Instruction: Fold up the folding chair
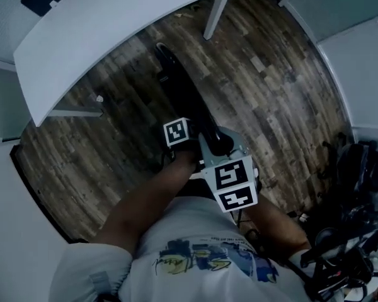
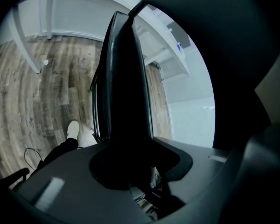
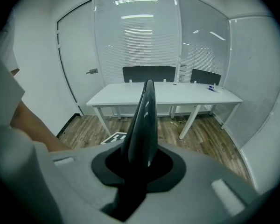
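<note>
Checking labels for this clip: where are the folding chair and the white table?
folding chair (image 1: pixel 183 90), head view, on its black folded frame.
white table (image 3: pixel 186 93), right gripper view, on its bare top.

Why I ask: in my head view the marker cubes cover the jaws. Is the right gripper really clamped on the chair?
Observer: Yes. In its own view the right gripper is shut on the chair, which shows there as a thin dark edge.
Operator: And the left one?
Observer: The left gripper is shut on a broader dark part of the same chair.
Operator: Anything on the ground near it?
Observer: The left gripper view shows a white shoe on the wood floor, just left of the chair in that view.
</note>
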Available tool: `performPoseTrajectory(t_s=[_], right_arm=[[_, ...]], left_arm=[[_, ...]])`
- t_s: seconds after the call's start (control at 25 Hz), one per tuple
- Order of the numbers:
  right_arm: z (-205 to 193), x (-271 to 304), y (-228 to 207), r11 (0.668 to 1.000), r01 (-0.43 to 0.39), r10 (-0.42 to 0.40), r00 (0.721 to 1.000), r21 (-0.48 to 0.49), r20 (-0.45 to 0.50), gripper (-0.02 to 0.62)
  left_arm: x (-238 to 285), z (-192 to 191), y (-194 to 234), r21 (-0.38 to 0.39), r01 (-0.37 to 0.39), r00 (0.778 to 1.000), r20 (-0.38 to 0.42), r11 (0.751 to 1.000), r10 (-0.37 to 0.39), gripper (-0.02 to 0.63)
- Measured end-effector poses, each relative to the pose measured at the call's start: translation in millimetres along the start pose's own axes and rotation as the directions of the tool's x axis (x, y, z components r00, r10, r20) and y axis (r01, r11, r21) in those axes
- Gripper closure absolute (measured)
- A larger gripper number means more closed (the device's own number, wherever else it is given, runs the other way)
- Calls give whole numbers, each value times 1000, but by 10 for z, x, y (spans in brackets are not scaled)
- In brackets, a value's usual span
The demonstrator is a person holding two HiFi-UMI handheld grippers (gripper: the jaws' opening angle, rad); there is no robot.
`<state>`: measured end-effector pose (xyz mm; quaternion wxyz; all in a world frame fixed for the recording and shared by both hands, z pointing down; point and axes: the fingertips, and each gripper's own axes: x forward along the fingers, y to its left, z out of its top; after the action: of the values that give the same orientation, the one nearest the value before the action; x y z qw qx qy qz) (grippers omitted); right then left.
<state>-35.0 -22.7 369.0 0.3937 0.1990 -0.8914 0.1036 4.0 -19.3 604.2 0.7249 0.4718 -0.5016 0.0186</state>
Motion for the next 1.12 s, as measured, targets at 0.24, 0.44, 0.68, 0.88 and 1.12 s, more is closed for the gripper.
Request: performPoseTrajectory(t_s=[0.24,0.44,0.68,0.88,1.12], right_arm=[[455,439,346,976,-145,143,989,-164,-26,529],[715,693,571,912,-269,259,963,-309,-73,529],[957,990,639,767,-444,428,892,-463,-146,529],[1022,1075,746,606,-550,532,817,-575,-222,529],[1226,1404,640,415,-640,602,726,-647,-332,529]], left_arm=[[-318,535,332,-173,22,990,140,985,2,476],[-546,880,544,-310,64,963,268,948,23,476],[-662,1310,729,-478,124,898,427,870,106,476],[-771,1456,867,-585,202,824,535,786,186,476],[-707,1878,938,-679,310,751,604,666,266,476]])
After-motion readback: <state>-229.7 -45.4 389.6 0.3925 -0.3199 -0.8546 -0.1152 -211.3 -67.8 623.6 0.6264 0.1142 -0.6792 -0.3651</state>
